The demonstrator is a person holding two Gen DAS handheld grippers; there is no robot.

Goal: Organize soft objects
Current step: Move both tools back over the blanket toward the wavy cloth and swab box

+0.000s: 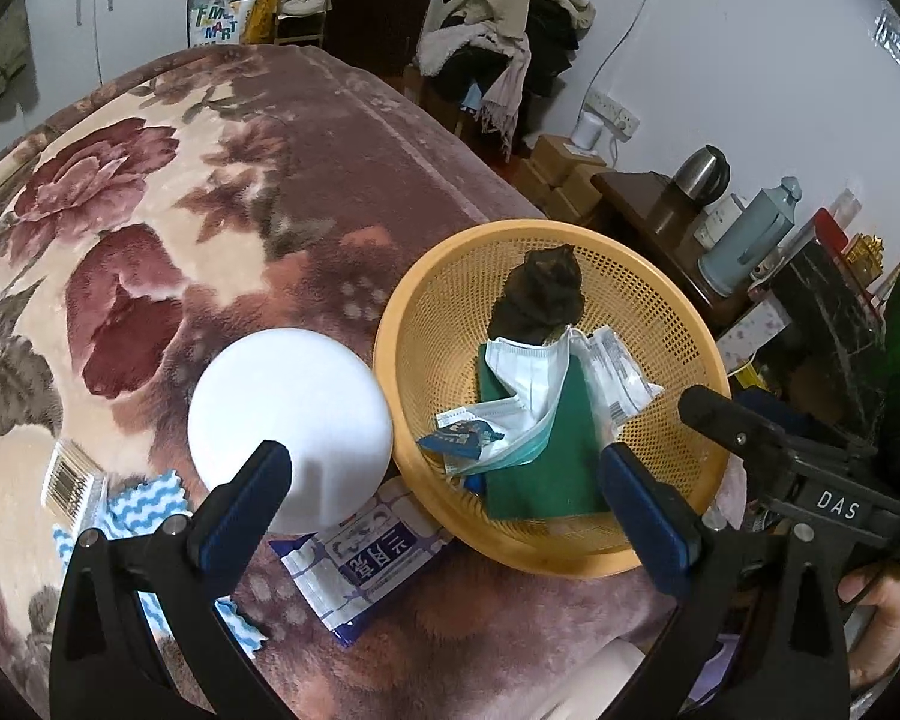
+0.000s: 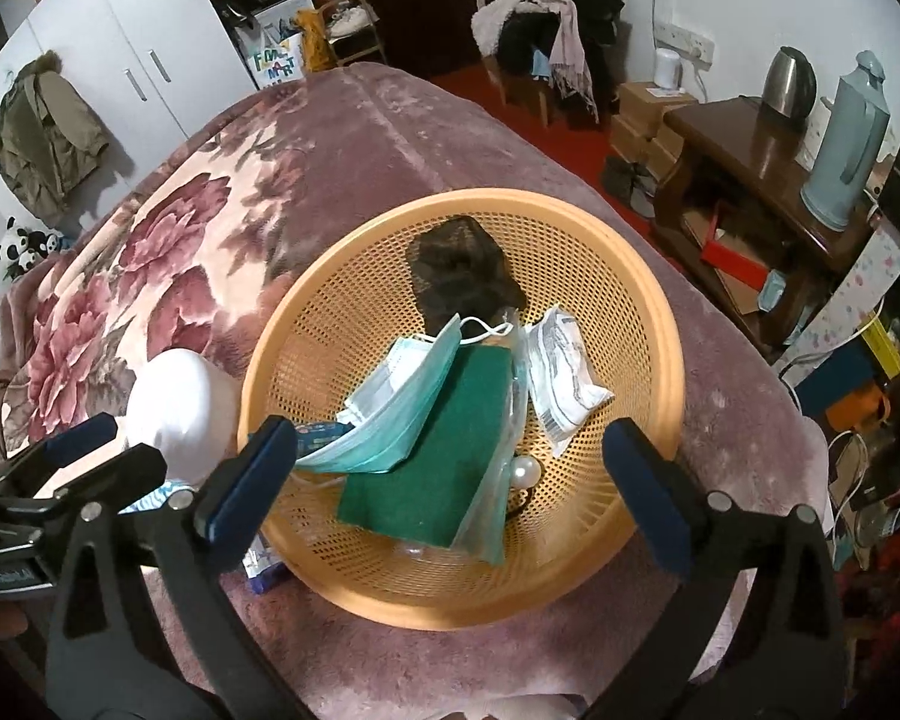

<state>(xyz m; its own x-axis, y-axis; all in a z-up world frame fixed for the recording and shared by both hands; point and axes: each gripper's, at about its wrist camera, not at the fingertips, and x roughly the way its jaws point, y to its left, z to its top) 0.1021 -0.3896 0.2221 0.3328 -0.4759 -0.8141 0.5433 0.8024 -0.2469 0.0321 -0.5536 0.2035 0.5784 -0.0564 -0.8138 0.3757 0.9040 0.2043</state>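
Observation:
An orange mesh basket sits on the floral blanket and holds a dark cloth, a white face mask, a green cloth and a white packet. My left gripper hangs open over the basket's near-left rim, with nothing between its fingers. A white ball lies just left of the basket, beside the left finger. In the right wrist view my right gripper stands open above the basket, its fingers astride the mask and green cloth without touching them.
A blue-and-white wavy cloth, a wet-wipe pack and a barcoded item lie on the blanket near the ball. To the right, a dark wooden table carries a kettle and a flask.

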